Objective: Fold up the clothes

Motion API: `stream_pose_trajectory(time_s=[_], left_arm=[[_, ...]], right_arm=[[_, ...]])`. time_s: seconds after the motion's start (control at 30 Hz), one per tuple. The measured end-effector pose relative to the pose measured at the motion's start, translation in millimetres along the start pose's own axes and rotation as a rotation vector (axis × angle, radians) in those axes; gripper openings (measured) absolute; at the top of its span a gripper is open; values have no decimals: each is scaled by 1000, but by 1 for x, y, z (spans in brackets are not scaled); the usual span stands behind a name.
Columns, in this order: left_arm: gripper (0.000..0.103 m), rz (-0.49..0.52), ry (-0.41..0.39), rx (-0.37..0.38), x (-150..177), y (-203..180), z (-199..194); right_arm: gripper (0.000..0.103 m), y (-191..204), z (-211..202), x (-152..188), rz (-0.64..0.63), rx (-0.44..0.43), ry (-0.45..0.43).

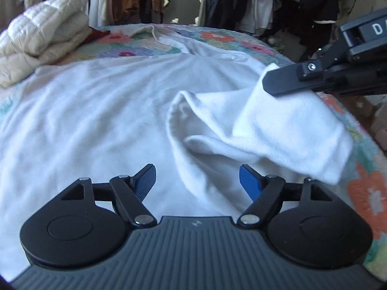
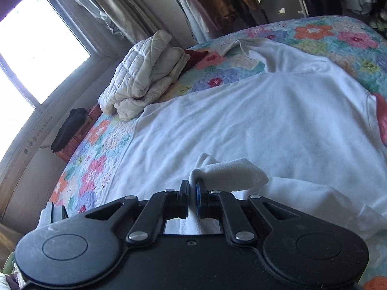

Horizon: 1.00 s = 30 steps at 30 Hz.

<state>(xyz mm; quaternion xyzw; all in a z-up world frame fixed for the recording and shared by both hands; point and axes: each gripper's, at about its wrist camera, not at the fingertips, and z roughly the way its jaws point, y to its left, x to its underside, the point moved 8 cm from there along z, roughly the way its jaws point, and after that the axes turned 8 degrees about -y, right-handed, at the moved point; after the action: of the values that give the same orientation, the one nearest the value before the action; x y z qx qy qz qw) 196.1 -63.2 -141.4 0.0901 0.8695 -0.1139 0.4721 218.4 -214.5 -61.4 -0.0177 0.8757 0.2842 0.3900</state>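
Our right gripper (image 2: 192, 191) pinches the white sleeve (image 2: 229, 169), jaws pressed tight on the cloth. We should carry it straight across the white sweatshirt (image 2: 254, 111) and lay it flat, keeping the cuff from twisting. Our left gripper (image 1: 197, 181) hangs spread over the body with nothing between its fingers, probably just clear of the fabric. The sweatshirt lies spread on the bed's floral quilt (image 2: 96, 149).
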Motion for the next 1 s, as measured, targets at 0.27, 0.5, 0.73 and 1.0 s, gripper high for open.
stream_pose_trajectory(time_s=[0.27,0.5,0.73,1.0], left_arm=[[86,126,-107,16,-38,3,0],[49,98,-104,191,-46,-17,16],[7,-146,-83,125,-47,32,45],[7,-442,-140,47,-116,128,88]], right_arm=[[12,-7,31,-13,-62,34,17],[41,-3,36,-20,-65,2,11],[60,-55,8,-15,-40,153,-47],[60,-101,-3,5,-84,307,-32]])
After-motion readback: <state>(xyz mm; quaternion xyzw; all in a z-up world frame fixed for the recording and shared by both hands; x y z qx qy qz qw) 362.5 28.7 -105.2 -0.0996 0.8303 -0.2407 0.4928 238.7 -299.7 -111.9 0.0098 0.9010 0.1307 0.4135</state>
